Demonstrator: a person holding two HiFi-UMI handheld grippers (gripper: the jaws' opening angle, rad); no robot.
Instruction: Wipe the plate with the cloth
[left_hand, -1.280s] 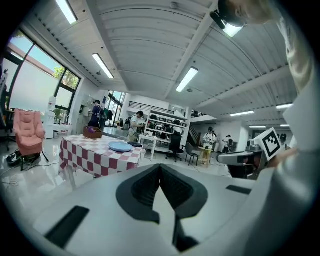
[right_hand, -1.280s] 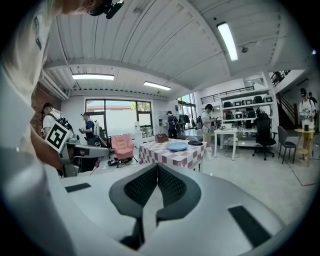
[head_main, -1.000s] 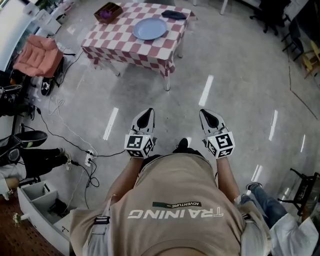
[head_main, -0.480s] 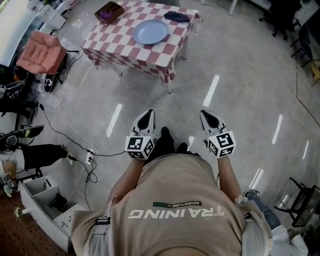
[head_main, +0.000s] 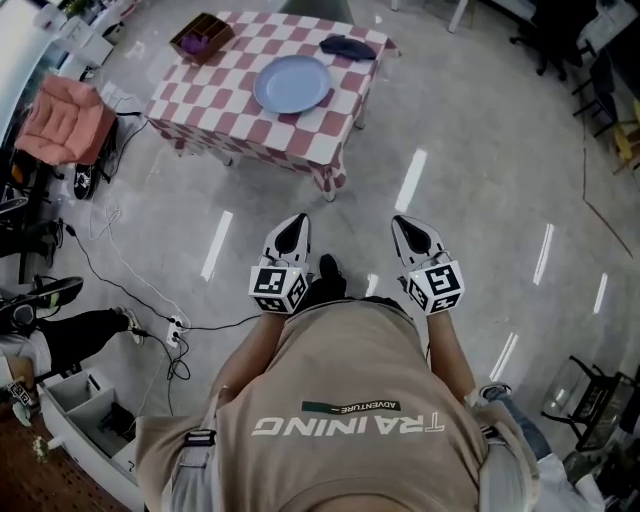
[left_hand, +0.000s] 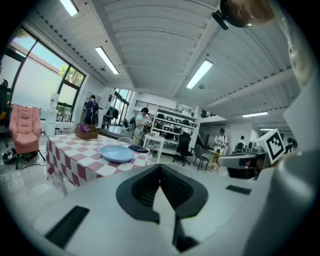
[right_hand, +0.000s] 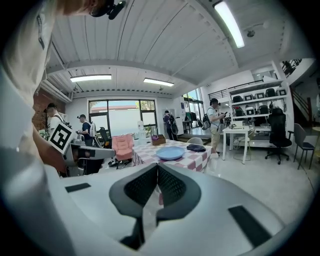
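Note:
A light blue plate (head_main: 291, 83) lies on a table with a red-and-white checked cloth (head_main: 230, 120), far ahead of me. A dark folded cloth (head_main: 347, 46) rests at the table's far right corner. The plate (left_hand: 116, 152) and dark cloth (left_hand: 138, 148) show small in the left gripper view; in the right gripper view the plate (right_hand: 170, 152) and cloth (right_hand: 195, 147) sit ahead too. My left gripper (head_main: 290, 230) and right gripper (head_main: 410, 229) are held side by side over bare floor, both shut and empty, well short of the table.
A brown box (head_main: 202, 33) with purple contents stands on the table's far left corner. A pink chair (head_main: 66, 112) is left of the table. Cables (head_main: 130, 270) trail across the floor on the left. Desks, shelves, office chairs and several people fill the room's far side.
I have walked forward with both grippers level: the table sits a little nearer and lower in the head view. Both grippers stay shut.

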